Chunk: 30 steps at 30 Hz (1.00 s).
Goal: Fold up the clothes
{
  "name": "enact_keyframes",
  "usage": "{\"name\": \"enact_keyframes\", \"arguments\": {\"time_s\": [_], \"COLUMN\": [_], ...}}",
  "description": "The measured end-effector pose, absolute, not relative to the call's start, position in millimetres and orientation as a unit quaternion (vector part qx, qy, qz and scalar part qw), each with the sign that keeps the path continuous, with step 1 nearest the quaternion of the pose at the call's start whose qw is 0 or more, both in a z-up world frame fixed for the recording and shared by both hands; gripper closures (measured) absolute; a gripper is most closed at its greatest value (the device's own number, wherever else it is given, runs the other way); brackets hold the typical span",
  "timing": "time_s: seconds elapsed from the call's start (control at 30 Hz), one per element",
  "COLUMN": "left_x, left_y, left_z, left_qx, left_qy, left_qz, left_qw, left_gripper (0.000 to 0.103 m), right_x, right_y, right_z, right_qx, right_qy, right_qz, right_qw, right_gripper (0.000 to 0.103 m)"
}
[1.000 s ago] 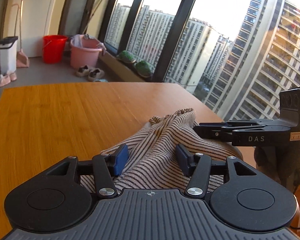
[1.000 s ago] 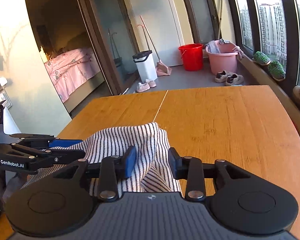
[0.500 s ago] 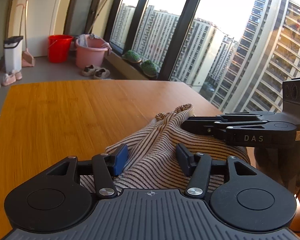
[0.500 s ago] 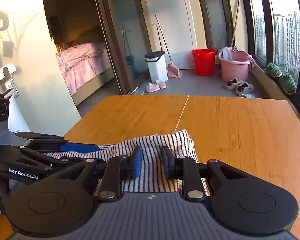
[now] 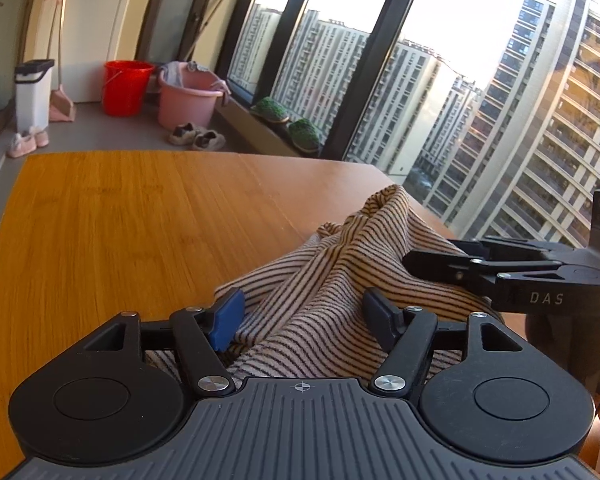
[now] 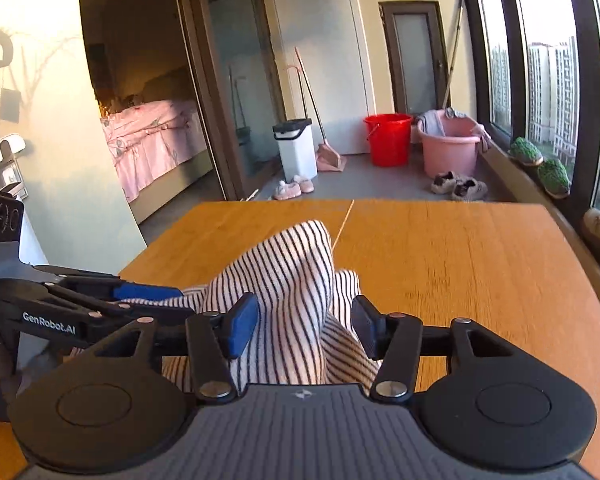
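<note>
Striped garment (image 5: 340, 280) lies bunched, not flat or squared, at the near edge of the counter (image 5: 120, 220), so folding looks unfinished. Left tongs (image 5: 304, 316) and right tongs (image 6: 304, 324) sit side by side, both spread apart around cloth ridges, gripping nothing.

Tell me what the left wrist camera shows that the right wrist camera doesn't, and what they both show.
Only the left wrist view shows the right tool side-on against close apartment towers. Only the right wrist view shows the bed with pink bedding and the left tool side-on. Both show the striped garment bunched on the wooden table, the red bucket, the pink tub and the white bin.
</note>
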<state>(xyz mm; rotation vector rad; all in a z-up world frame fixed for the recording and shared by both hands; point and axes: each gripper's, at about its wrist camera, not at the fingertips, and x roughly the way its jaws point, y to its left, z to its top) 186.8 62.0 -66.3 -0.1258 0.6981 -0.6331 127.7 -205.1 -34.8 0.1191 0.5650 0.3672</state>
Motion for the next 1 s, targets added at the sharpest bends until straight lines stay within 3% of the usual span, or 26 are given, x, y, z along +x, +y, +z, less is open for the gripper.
{"name": "enact_keyframes", "arguments": {"time_s": [0.03,0.07,0.3,0.37,0.43,0.57,0.67,0.93,1.0], "left_x": [189,191,187,183,175,156,160,162,161], "left_y": [64,65,72,73,74,65,52,51,54], "left_z": [-68,-71,-70,-66,-57,-41,-46,-47,-47], "left_qx": [-0.067,-0.075,-0.091,-0.083,-0.063,-0.001,0.017,0.007,-0.001], "left_qy": [0.343,0.350,0.347,0.337,0.315,0.277,0.290,0.308,0.311], "left_qz": [-0.299,-0.294,-0.304,-0.310,-0.324,-0.372,-0.378,-0.368,-0.364], "left_qw": [0.888,0.886,0.882,0.885,0.890,0.886,0.879,0.877,0.878], "left_gripper": [0.011,0.010,0.011,0.015,0.028,0.029,0.031,0.066,0.069], "right_x": [129,129,127,127,126,125,126,132,132], "right_y": [-207,-209,-210,-209,-209,-208,-204,-198,-198], "right_z": [-39,-40,-43,-44,-44,-44,-42,-35,-35], "right_qx": [0.068,0.071,0.065,0.062,0.060,0.054,0.046,0.029,0.026], "right_qy": [0.282,0.283,0.281,0.280,0.279,0.276,0.276,0.289,0.288], "right_qz": [0.179,0.180,0.182,0.182,0.182,0.185,0.187,0.191,0.192], "right_qw": [0.940,0.939,0.940,0.941,0.941,0.942,0.942,0.938,0.938], "right_gripper": [0.051,0.051,0.051,0.051,0.051,0.053,0.054,0.055,0.055]}}
